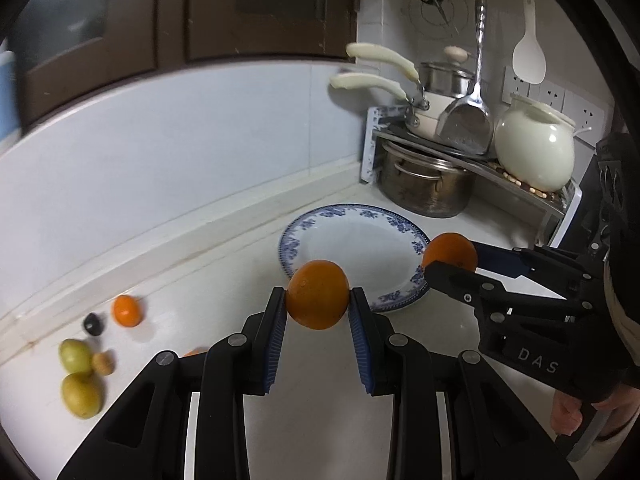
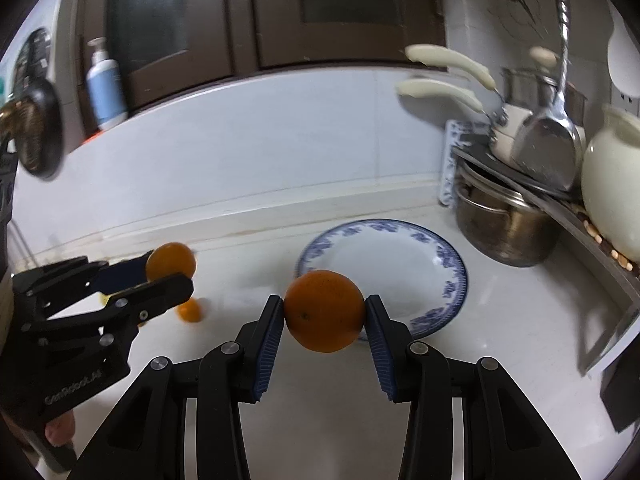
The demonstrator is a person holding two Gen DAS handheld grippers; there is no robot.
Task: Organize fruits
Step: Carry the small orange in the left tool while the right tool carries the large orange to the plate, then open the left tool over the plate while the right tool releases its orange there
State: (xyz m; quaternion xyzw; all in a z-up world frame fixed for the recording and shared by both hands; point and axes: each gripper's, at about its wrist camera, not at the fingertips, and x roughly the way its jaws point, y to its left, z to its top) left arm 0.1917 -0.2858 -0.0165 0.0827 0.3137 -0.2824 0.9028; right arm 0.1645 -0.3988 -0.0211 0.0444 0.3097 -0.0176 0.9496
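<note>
Left gripper [image 1: 318, 300]: clamped on an orange [image 1: 318, 294], at the plate's 7 o'clock rim.
Right gripper [image 2: 325, 311]: pads pressed on a second orange [image 2: 325, 311], at the plate's 3 o'clock rim in the left view.
Plate [image 1: 360, 240]: blue-rimmed, bare, on the white counter [image 1: 200, 280].
Loose fruit: small orange [image 1: 127, 311], two green fruits [image 1: 75, 355], at 9 o'clock of the left gripper.
Around: steel pot [image 1: 424, 184] under a rack, white jar [image 1: 534, 152], at the plate's 1 o'clock.

Both tongs are matte black with silver screw heads and blue ribbed pads [image 1: 276, 344]. The right tongs [image 1: 450, 258] read "DAS" in pale letters; the left tongs [image 2: 170, 266] read "GenRobot.AI".
</note>
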